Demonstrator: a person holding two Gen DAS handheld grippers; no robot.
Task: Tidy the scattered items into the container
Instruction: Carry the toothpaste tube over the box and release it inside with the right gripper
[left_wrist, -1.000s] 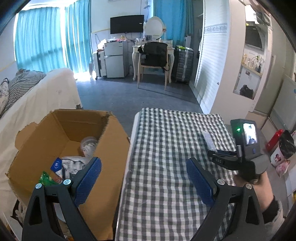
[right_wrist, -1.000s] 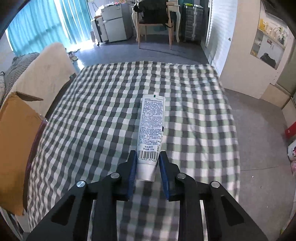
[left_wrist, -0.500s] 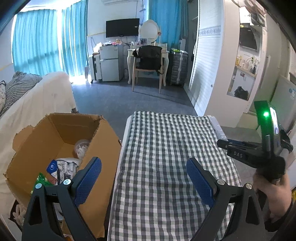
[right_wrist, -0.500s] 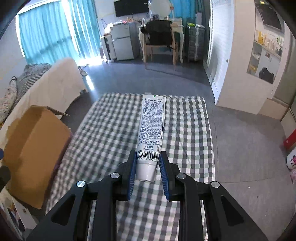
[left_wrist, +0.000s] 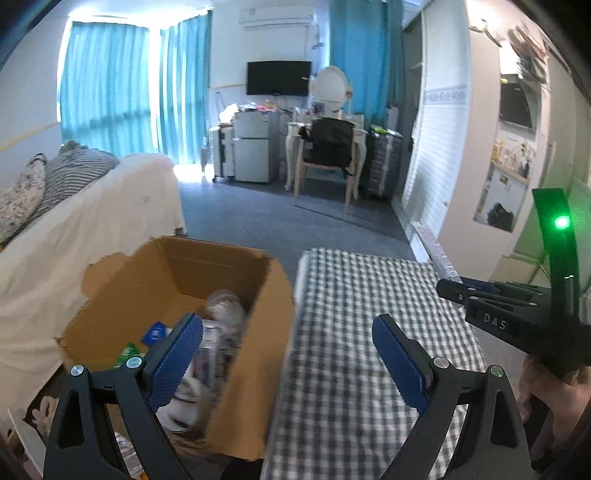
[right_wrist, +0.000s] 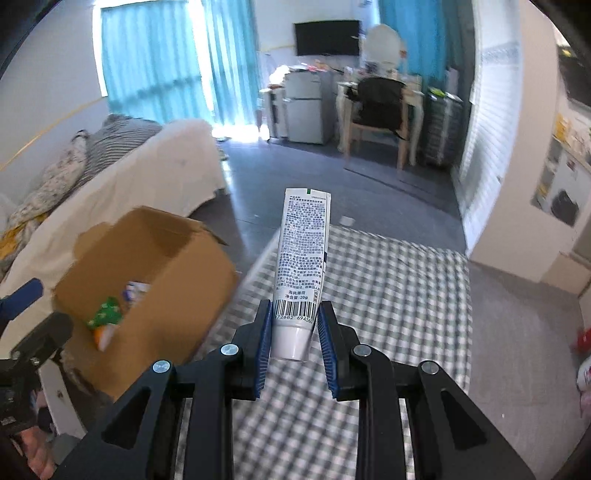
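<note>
My right gripper (right_wrist: 293, 319) is shut on a white tube (right_wrist: 302, 258) with black print and a barcode, held in the air above the checked tablecloth (right_wrist: 388, 295). The open cardboard box (right_wrist: 147, 273) stands to the left of the table and holds several packets. In the left wrist view my left gripper (left_wrist: 288, 343) is open and empty, straddling the box's right wall (left_wrist: 258, 332) and the table edge. The right gripper's body (left_wrist: 517, 314) shows at the right with a green light.
A white-covered sofa (left_wrist: 92, 221) stands left of the box. A chair and desk (left_wrist: 328, 155), a small fridge (left_wrist: 255, 147) and blue curtains are across the grey floor. A white wall and door (right_wrist: 517, 184) are to the right.
My right gripper has lifted the tube off the table and swung left toward the box. The left gripper has tilted up and stayed open.
</note>
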